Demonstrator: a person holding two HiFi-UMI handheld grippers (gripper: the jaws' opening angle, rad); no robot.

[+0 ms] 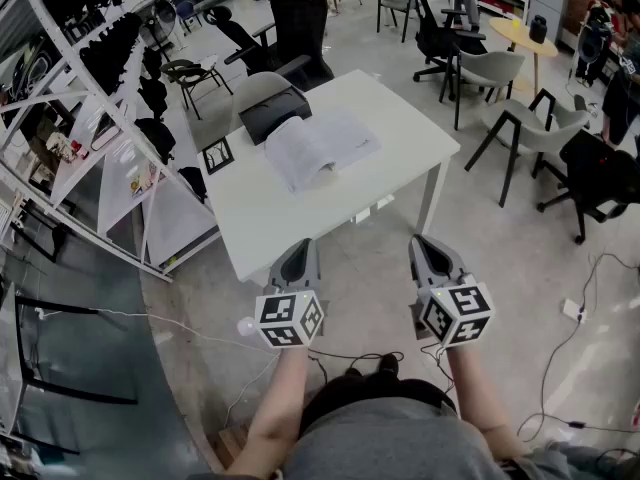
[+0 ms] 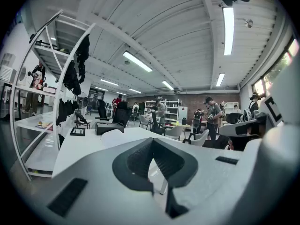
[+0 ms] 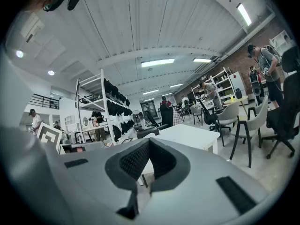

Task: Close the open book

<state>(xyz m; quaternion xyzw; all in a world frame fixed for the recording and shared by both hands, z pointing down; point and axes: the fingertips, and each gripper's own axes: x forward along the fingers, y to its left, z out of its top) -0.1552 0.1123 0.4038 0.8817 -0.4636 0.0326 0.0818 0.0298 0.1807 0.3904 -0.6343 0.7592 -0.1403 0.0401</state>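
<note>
The open book (image 1: 318, 146) lies flat with its white pages up, in the middle of the white table (image 1: 400, 118). In the left gripper view the book (image 2: 114, 137) shows as a pale hump on the table (image 2: 77, 146). My left gripper (image 1: 299, 252) and right gripper (image 1: 428, 249) hang side by side over the floor, short of the table's near edge. Both are shut with nothing between the jaws, and both point almost level toward the table. The left gripper's (image 2: 152, 142) and right gripper's (image 3: 149, 142) pads meet at the tip. The table (image 3: 187, 134) stands ahead.
A black box (image 1: 272, 113) and a small framed marker card (image 1: 217, 155) sit on the table's left part. A white shelving rack (image 1: 95, 118) stands at the left. Chairs (image 1: 500, 78) and a yellow round table (image 1: 525, 36) are at the right. Cables (image 1: 590, 308) lie on the floor.
</note>
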